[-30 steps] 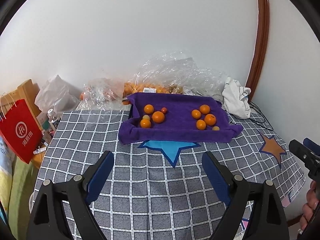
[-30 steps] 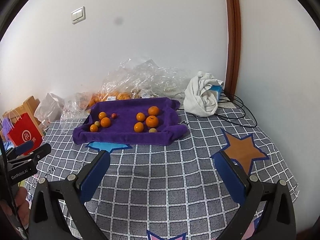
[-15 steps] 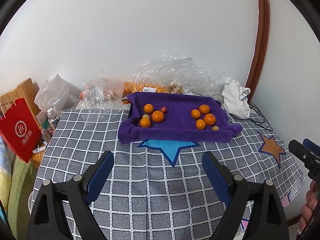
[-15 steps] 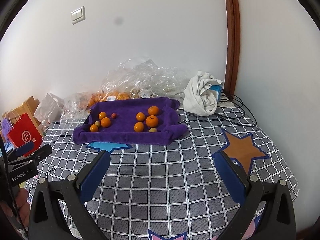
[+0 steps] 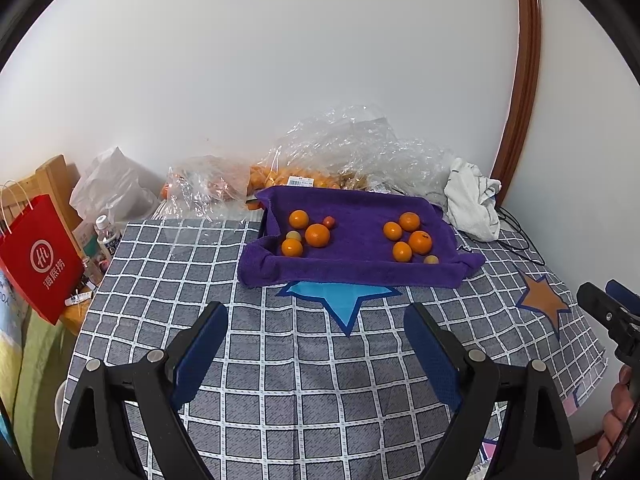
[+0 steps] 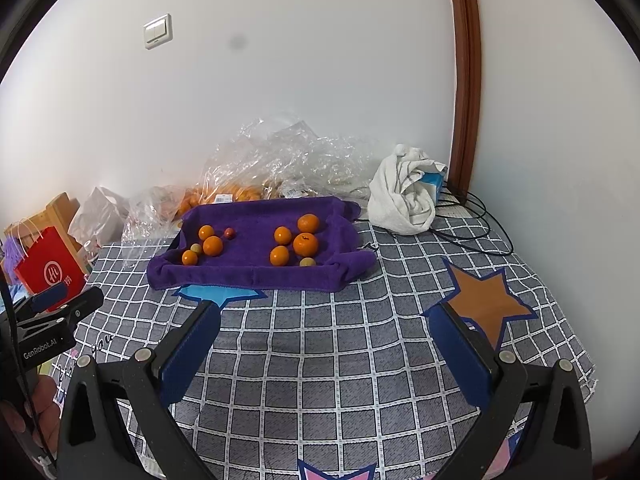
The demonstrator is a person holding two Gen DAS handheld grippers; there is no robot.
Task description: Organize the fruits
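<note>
A purple towel (image 5: 356, 264) (image 6: 256, 274) lies on the checked tablecloth at the far middle. On its left part sit three oranges (image 5: 317, 235) (image 6: 212, 245), a small red fruit (image 5: 328, 222) and a pale small fruit (image 5: 293, 235). On its right part sit several oranges (image 5: 419, 241) (image 6: 305, 244) and a pale small fruit (image 5: 431, 259). My left gripper (image 5: 316, 322) is open and empty, well short of the towel. My right gripper (image 6: 324, 320) is open and empty, also short of the towel.
Clear plastic bags (image 5: 344, 152) with more oranges lie behind the towel. A crumpled white cloth (image 6: 404, 196) and black cables (image 6: 472, 220) are at the back right. A red paper bag (image 5: 38, 256) and a bottle (image 5: 108, 236) stand off the table's left edge.
Both grippers have drifted back slightly; the towel sits marginally farther away. Nothing was grasped or moved.
</note>
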